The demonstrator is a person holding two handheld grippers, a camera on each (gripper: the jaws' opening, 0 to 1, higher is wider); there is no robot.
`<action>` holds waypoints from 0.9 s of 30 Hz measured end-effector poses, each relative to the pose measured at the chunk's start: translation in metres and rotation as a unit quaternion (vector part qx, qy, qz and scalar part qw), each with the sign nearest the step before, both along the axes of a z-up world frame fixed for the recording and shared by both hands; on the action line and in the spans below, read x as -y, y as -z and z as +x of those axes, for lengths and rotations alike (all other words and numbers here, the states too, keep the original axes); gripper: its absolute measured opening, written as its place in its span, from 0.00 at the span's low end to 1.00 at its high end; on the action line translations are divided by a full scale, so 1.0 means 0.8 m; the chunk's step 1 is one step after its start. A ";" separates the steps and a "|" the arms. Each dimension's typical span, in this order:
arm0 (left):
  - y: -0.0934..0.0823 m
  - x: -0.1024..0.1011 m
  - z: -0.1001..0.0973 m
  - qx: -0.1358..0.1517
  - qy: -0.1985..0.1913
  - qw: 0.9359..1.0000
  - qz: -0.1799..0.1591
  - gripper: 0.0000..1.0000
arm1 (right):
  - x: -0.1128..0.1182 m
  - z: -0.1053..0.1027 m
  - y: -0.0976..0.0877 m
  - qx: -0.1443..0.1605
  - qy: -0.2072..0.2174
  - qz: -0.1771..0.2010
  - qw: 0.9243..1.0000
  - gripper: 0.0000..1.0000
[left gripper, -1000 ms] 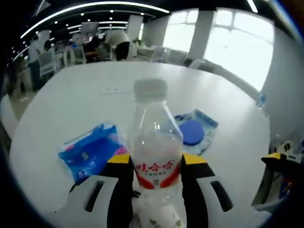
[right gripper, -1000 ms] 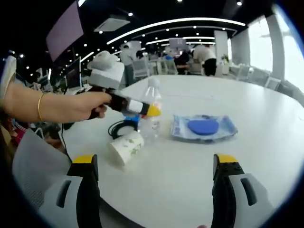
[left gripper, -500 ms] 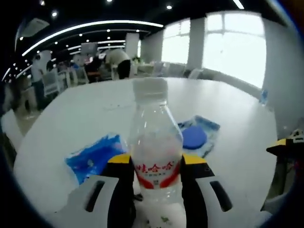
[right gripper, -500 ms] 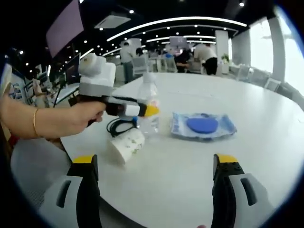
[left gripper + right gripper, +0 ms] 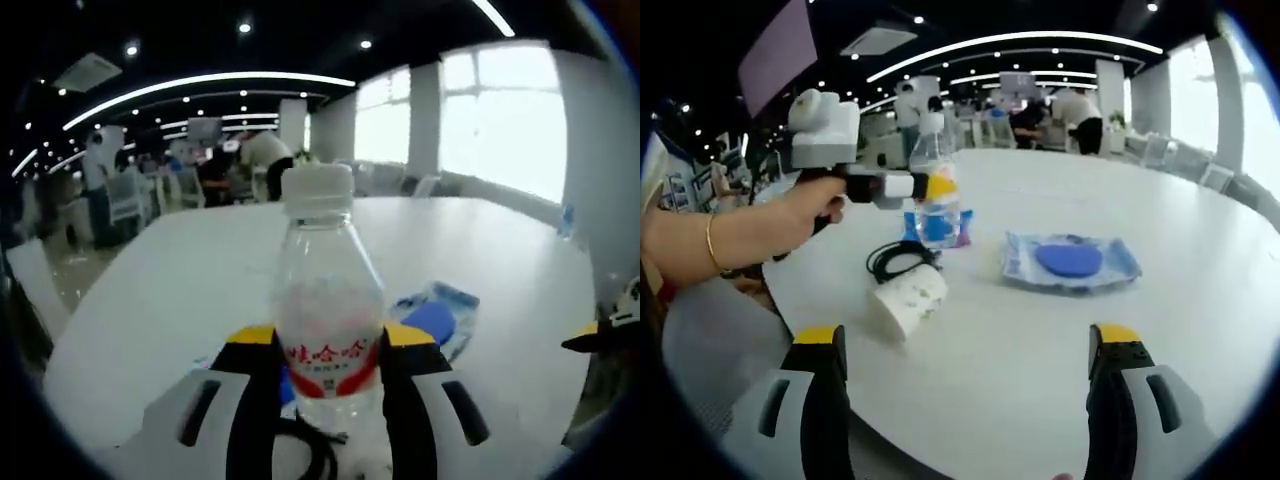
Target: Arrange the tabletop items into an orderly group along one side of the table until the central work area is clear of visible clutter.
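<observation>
I am holding the clear plastic water bottle with the white cap and red label [image 5: 328, 330] between the left gripper [image 5: 328, 370] jaws, closed on its label band, above the white round surface [image 5: 1200, 330]. It looks nearly empty: light, thin-walled, probably slippery, so I am judging the ribbed label band the safest hold. The right gripper [image 5: 965, 400] jaws are standing wide apart, gripping nothing. Ahead of them are lying a tipped white paper cup [image 5: 906, 297], a black coiled cable [image 5: 896, 258] and a blue disc on a clear wrapper [image 5: 1070, 260].

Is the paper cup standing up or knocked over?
Knocked over. The paper cup lies on its side on the white table, its open mouth facing the near edge, beside the black cable.
</observation>
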State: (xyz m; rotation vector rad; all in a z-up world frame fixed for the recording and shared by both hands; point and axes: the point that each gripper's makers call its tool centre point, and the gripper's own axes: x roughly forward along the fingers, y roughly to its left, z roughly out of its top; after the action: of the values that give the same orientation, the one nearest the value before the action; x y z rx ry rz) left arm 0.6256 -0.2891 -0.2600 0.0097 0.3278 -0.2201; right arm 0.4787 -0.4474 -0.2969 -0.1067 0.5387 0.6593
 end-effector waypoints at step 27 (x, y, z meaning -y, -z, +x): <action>-0.044 -0.148 0.022 0.030 -0.063 0.997 0.035 0.35 | -0.013 -0.004 -0.007 0.001 -0.018 0.030 0.999 1.00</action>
State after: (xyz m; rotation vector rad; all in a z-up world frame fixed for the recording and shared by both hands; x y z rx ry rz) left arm 0.6432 -0.1710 -0.2251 0.0652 0.2754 -0.0831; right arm 0.4751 -0.4370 -0.2913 -0.0615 0.5153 0.7087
